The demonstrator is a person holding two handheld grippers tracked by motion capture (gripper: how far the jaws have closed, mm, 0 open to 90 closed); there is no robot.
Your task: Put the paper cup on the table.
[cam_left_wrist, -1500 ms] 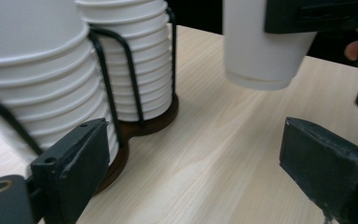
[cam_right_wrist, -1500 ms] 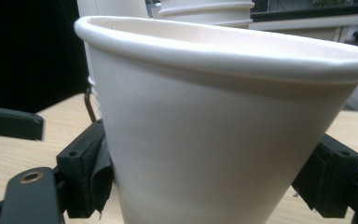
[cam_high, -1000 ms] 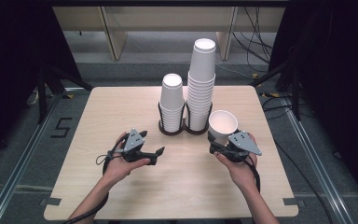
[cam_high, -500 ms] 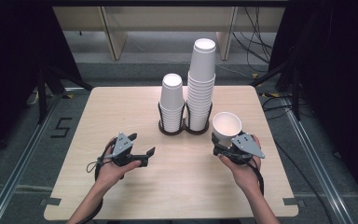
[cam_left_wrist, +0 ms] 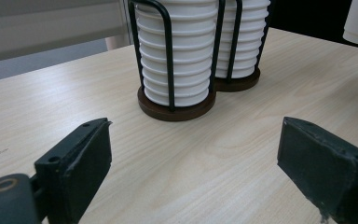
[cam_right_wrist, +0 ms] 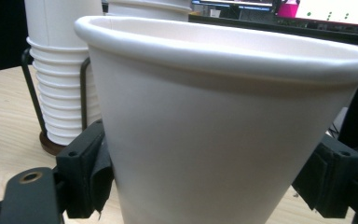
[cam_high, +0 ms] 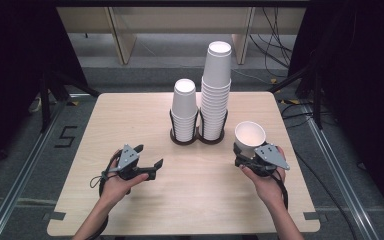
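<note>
Between the earlier frames and this one, we see the left tongs (cam_high: 150,156) draw back from the cup rack (cam_high: 198,136) toward the near edge of the worktop (cam_high: 130,110). They now sit low over the wood, well short of the rack, jaws spread with nothing between them; the left gripper view confirms the gap, with the rack base (cam_left_wrist: 177,105) straight ahead.

The right tongs (cam_high: 245,155) have kept their place, just right of the rack and nearer to us. They pinch a single paper cup (cam_high: 250,136) by its lower wall, mouth up and tilted slightly away from the rack; in the right gripper view both pads (cam_right_wrist: 86,172) press on the cup (cam_right_wrist: 223,140).

Left of that cup, the rack holds a short stack (cam_high: 185,107) and a tall stack (cam_high: 216,90), side by side.

We judge that one cup is already separated from the stacks and held off the worktop. The left hand's retreat suggests its part in the separation is done, leaving the right hand free to set the cup down or carry it on.
</note>
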